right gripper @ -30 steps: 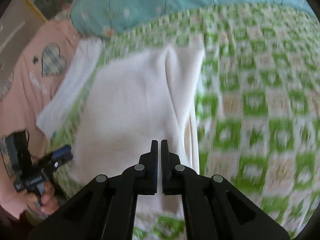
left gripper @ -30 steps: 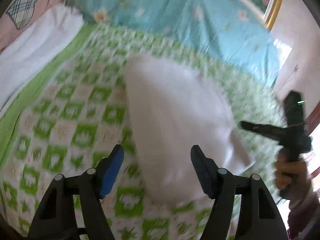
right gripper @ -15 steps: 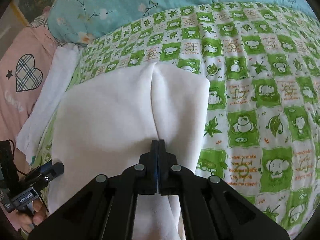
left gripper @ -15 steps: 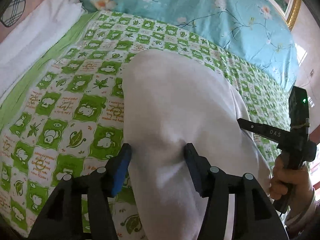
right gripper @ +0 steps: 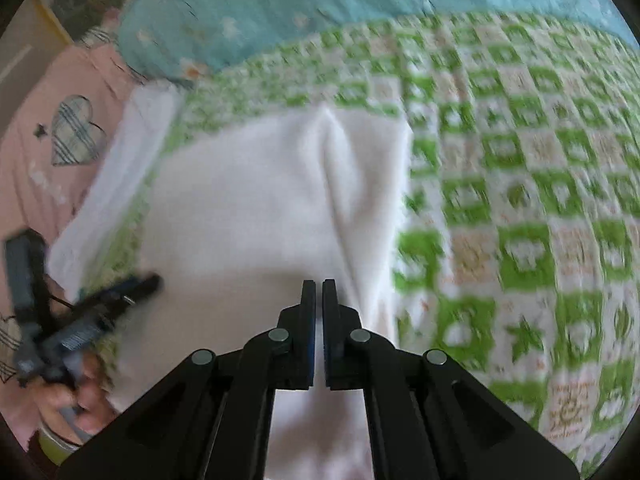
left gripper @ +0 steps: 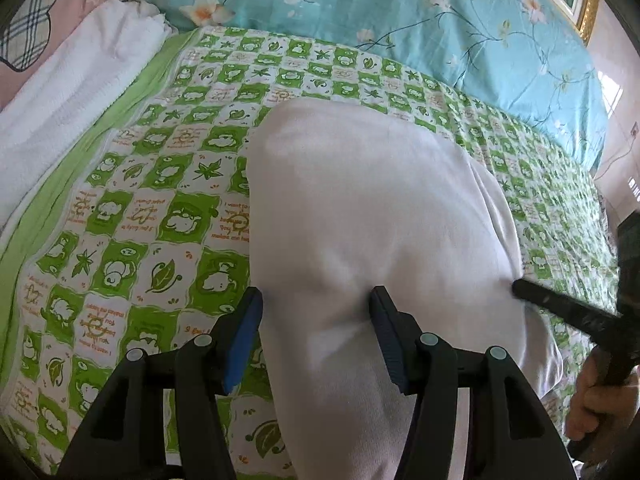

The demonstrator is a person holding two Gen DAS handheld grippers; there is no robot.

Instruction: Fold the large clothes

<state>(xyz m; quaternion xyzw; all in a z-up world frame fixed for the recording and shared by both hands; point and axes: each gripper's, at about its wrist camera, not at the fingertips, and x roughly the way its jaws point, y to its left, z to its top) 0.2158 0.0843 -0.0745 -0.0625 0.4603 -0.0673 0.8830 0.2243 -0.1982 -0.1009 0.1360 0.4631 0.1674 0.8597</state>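
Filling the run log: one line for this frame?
left gripper: open, straddling garment | right gripper: shut on garment | bedsheet beneath

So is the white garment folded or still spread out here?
Folded: the white garment lies as a compact rectangle on the green quilt, with layered edges along one side.

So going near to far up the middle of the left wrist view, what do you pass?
Left gripper with jaws apart → white folded garment → green-and-white checked bedsheet → turquoise floral quilt.

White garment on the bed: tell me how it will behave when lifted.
The white garment probably flops: it creases at the right tongs. Likely light for its size. The open left tongs straddle a soft bulge, so it should squash.
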